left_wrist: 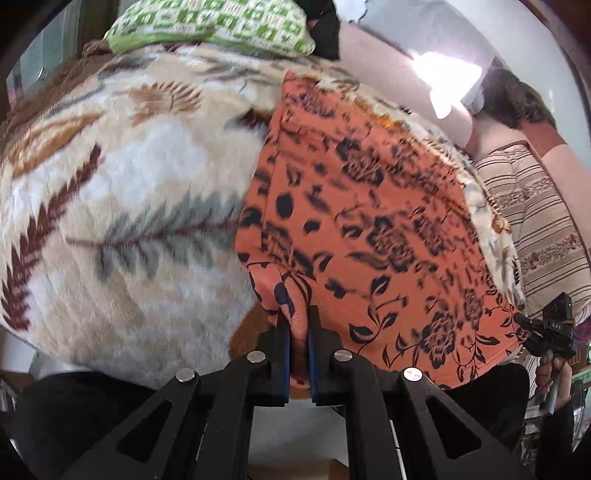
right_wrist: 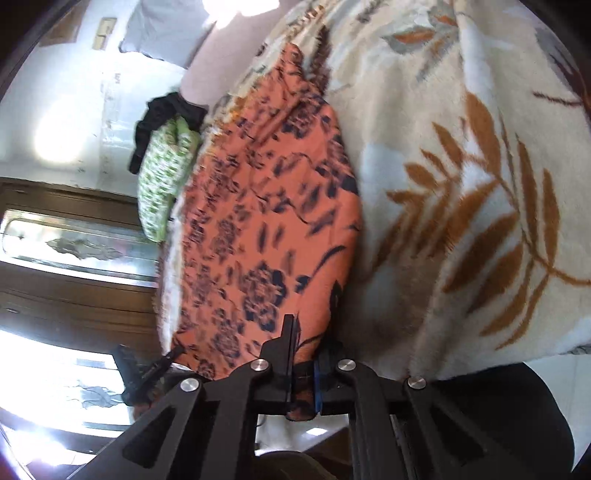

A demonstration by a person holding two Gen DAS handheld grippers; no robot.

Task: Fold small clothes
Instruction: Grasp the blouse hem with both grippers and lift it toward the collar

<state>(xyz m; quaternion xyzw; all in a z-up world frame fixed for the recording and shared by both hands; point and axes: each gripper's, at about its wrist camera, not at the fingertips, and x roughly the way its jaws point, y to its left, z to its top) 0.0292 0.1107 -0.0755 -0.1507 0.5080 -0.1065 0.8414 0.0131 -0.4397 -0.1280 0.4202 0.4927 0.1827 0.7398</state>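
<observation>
- Orange cloth with dark flower print, spread flat on a furry leaf-patterned blanket, near its edge.
- Left gripper clenched on a bunched corner of the cloth, fabric squeezed between blue-padded fingers.
- Right gripper clamped on another near corner of the same cloth, fabric pinched between its fingers.
- Green-and-white checked pillow at the far end of the blanket.
- Striped cushion beside the blanket's edge.
</observation>
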